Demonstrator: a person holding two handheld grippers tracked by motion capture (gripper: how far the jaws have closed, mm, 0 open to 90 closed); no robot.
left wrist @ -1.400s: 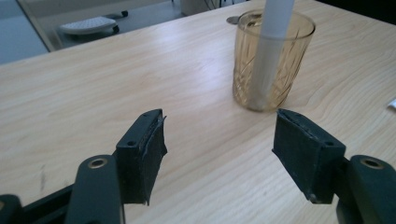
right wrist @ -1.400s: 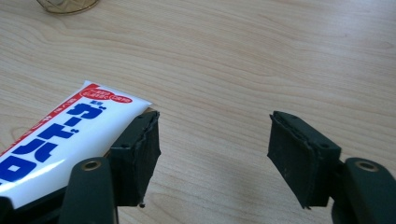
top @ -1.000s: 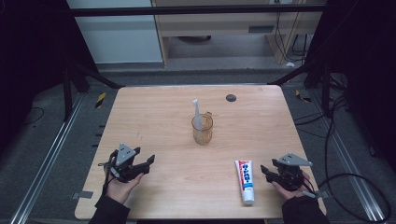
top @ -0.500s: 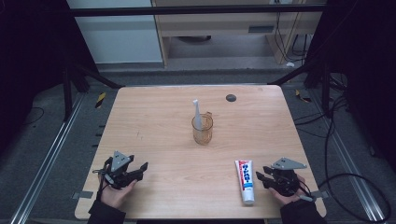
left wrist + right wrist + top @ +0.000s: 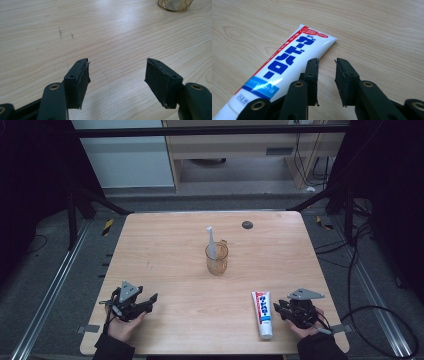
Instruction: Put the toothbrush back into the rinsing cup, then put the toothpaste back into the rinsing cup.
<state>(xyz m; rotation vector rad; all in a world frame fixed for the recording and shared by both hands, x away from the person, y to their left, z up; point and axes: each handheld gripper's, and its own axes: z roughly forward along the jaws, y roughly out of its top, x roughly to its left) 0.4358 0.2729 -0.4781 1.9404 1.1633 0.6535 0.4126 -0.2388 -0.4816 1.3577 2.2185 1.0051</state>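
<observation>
A white toothpaste tube [image 5: 263, 314] with blue and red print lies flat near the table's front right; in the right gripper view the tube [image 5: 284, 65] is just left of the jaws. My right gripper [image 5: 278, 307] rests beside it. Its jaws have just been closing, and my right gripper [image 5: 327, 61] now shows only a narrow gap with nothing in it. My left gripper [image 5: 147, 301] sits at the front left. In its own view my left gripper [image 5: 117, 61] is wide open over bare wood. A clear glass cup [image 5: 216, 259] holding a white toothbrush [image 5: 210, 240] stands mid-table.
The wooden table [image 5: 165, 245] has a small dark round spot [image 5: 247, 224] at the back right. The cup's base [image 5: 175, 3] shows at the top right of the left gripper view. Black frame bars and cables surround the table.
The right gripper's jaws stand closer together than a second ago. The left hand has slid slightly toward the near edge. The tube and the cup have not moved.
</observation>
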